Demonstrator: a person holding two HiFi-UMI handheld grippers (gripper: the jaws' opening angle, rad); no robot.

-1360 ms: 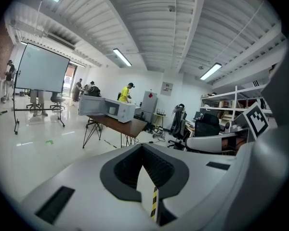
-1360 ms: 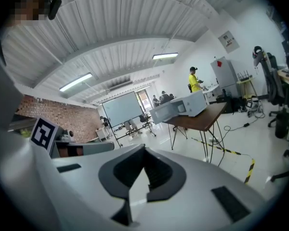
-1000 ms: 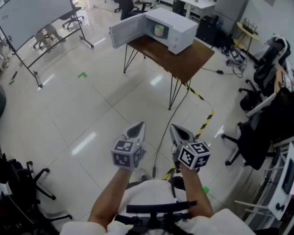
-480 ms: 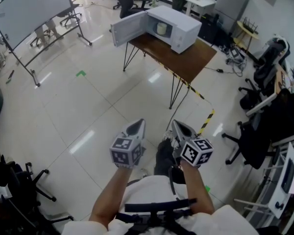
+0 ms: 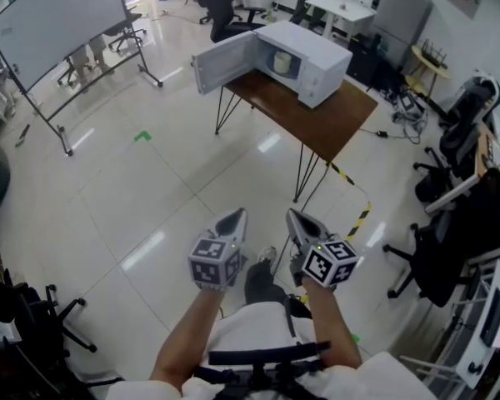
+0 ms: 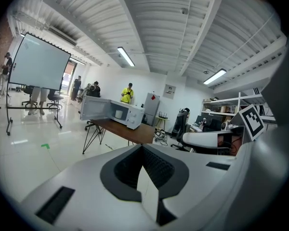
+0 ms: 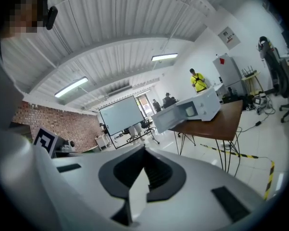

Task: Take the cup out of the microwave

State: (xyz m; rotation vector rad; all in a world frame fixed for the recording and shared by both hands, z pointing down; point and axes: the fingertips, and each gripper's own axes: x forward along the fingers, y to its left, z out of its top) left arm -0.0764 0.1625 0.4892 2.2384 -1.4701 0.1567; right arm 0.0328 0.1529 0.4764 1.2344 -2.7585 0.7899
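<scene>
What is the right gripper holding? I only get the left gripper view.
Observer: Nothing. The right gripper has its jaws together, with nothing between them.
Operator: Is the cup in there? It's too small on my feed.
Observer: Yes. The head view shows a pale cup inside the microwave, and the door is swung wide open.
Operator: Anything on the floor ahead?
Observer: Yellow-black tape lies on the floor between the person and the table, running out from under it.
</scene>
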